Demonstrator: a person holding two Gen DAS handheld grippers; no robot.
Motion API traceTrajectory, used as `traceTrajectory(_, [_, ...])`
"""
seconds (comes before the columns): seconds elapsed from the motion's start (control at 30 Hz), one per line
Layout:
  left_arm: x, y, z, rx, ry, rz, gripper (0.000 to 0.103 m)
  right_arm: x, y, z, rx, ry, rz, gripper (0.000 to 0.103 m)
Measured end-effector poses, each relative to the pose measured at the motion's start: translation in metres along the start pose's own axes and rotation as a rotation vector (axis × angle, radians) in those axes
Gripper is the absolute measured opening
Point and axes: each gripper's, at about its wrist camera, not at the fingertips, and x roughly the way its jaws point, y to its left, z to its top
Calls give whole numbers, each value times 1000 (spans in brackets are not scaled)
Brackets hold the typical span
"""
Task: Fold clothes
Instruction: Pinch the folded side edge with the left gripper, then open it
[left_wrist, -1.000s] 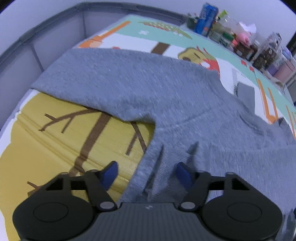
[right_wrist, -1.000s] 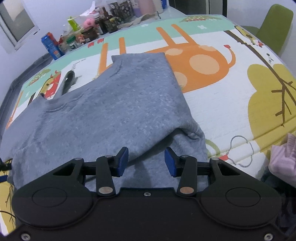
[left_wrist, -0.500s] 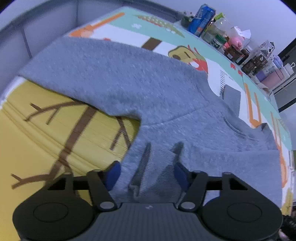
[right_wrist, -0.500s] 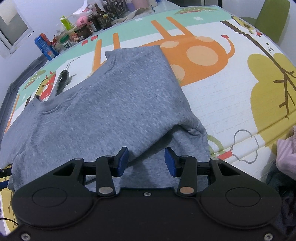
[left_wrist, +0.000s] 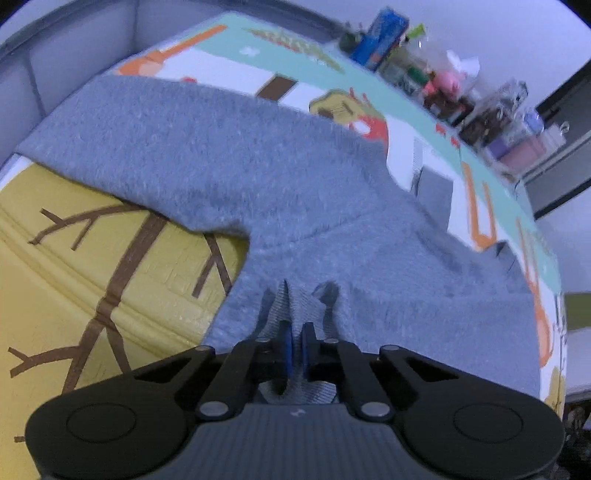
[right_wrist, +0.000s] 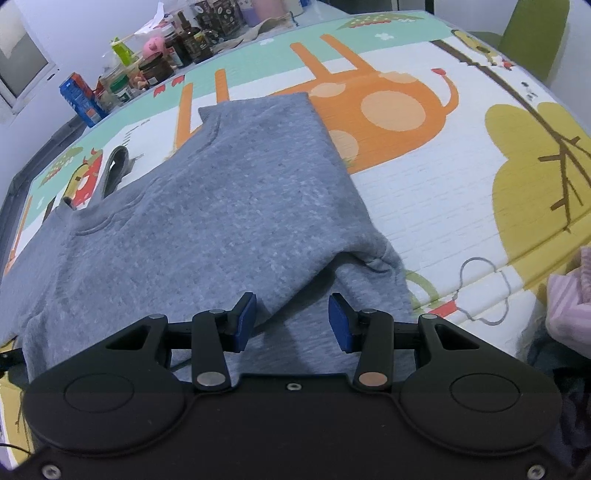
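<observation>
The grey sweatshirt (right_wrist: 207, 229) lies spread on the cartoon play mat (right_wrist: 461, 177), hem towards both cameras, collar pointing away towards the clutter of jars and bottles (right_wrist: 155, 62) at the mat's far edge; its sleeves reach out sideways. Both grippers tilt steeply down at the hem. The left gripper (left_wrist: 295, 341) is pinched closed on a ridge of hem fabric. The right gripper (right_wrist: 291, 319) stands partly open over the cloth, pads not pressing. The knit looks fleecy and heathered.

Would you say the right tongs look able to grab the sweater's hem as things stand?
Probably yes: the right tongs stand open right over the gray sweater, its hem between the blue pads, nothing blocking.
</observation>
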Motion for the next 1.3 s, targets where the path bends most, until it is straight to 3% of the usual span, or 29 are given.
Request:
traceTrajectory(0.13, [-18, 3, 2, 13, -73, 31, 4, -6, -1, 1, 12, -14, 0, 41])
traceTrajectory(0.33, [-5, 23, -1, -59, -57, 119, 4, -8, 2, 3, -4, -30, 0, 40])
traceTrajectory(0.5, [0, 23, -5, -45, -40, 206, 6, -2, -2, 4, -6, -16, -19, 40])
traceTrajectory(0.67, [-11, 20, -5, -7, -103, 296, 6, 2, -7, 4, 6, 4, -31, 40])
traceTrajectory(0.8, [-26, 18, -1, -31, -133, 206, 10, -7, -2, 9, -21, -33, -11, 36])
traceTrajectory(0.93, [-29, -3, -2, 17, -138, 145, 11, -15, 7, 18, -40, -61, 31, 31])
traceTrajectory(1.03, [-17, -19, -5, 70, -119, 163, 21, -13, 17, 23, -62, -63, 45, 29])
traceTrajectory(1.1, [-9, -24, -6, 90, -120, 217, 36, -10, 22, 26, -67, -52, 51, 29])
traceTrajectory(1.13, [-4, -25, -6, 97, -123, 246, 49, -8, 24, 26, -70, -46, 57, 29])
traceTrajectory(1.17, [0, -26, -6, 103, -126, 275, 54, -7, 26, 25, -73, -40, 64, 29])
traceTrajectory(1.3, [14, -21, 1, 65, -80, 261, 54, -2, 30, 21, -96, -26, 67, 29])
